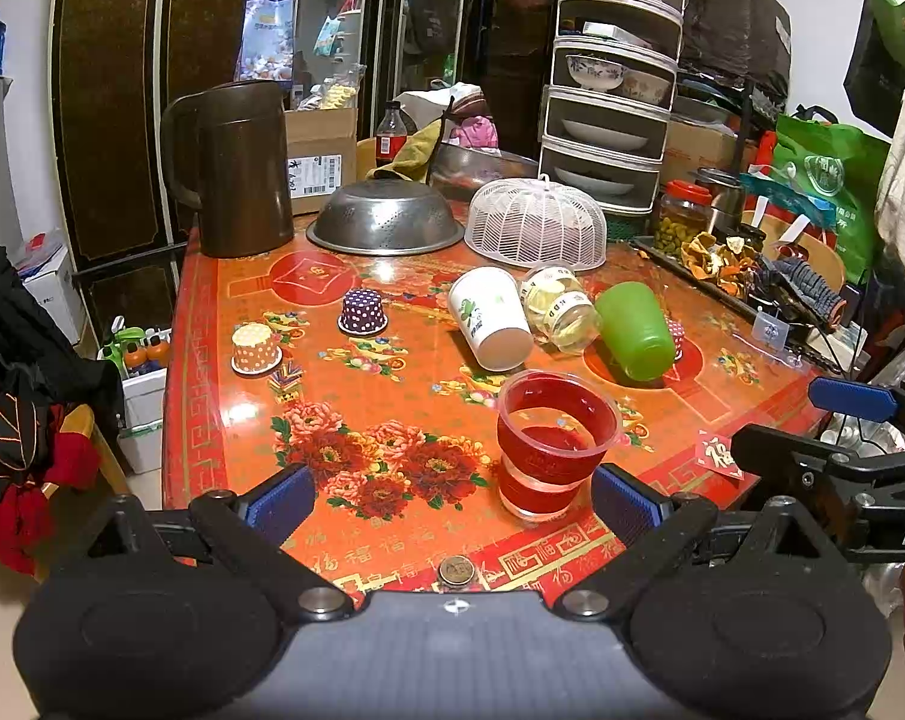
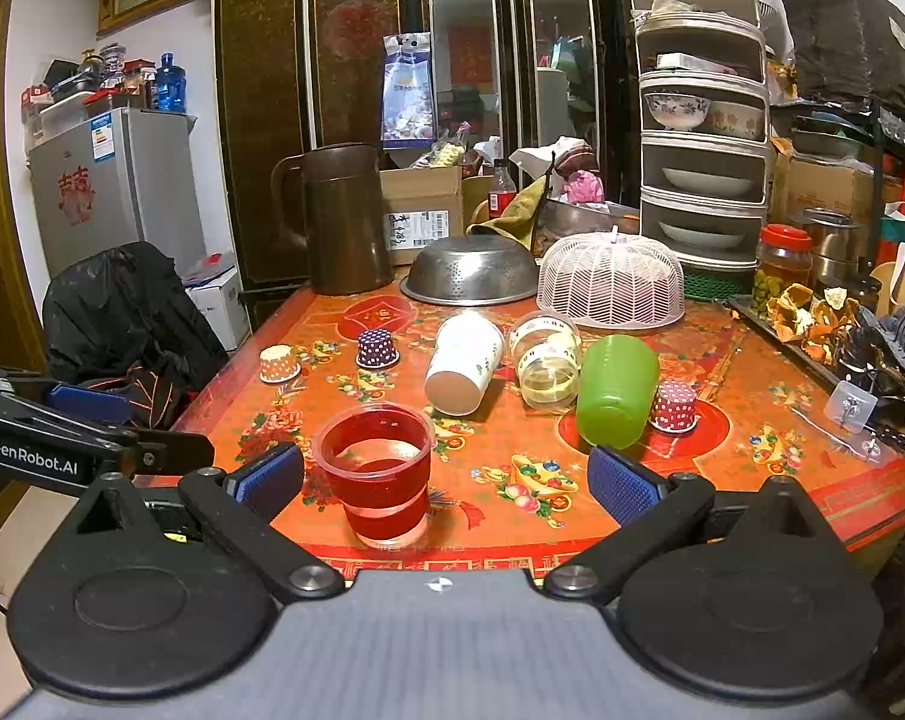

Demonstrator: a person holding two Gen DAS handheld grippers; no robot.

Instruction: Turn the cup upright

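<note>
A clear plastic cup with a red band [image 1: 551, 441] [image 2: 377, 474] stands upright near the table's front edge. A white paper cup [image 1: 491, 318] [image 2: 464, 363], a clear glass jar [image 1: 560, 307] [image 2: 545, 363] and a green plastic cup [image 1: 635, 330] [image 2: 617, 390] lie on their sides behind it. My left gripper [image 1: 452, 501] is open and empty; the red cup stands just inside its right finger. My right gripper [image 2: 446, 480] is open and empty, with the red cup beside its left finger. The right gripper also shows at the right edge of the left wrist view [image 1: 812, 426].
Small dotted paper cups stand upside down: orange [image 1: 255, 349], purple [image 1: 362, 312], red [image 2: 674, 405]. A brown jug [image 1: 236, 168], an overturned steel colander [image 1: 386, 219], a white mesh food cover [image 1: 536, 222] and a tiered dish rack [image 1: 611, 78] line the back. Clutter crowds the right side.
</note>
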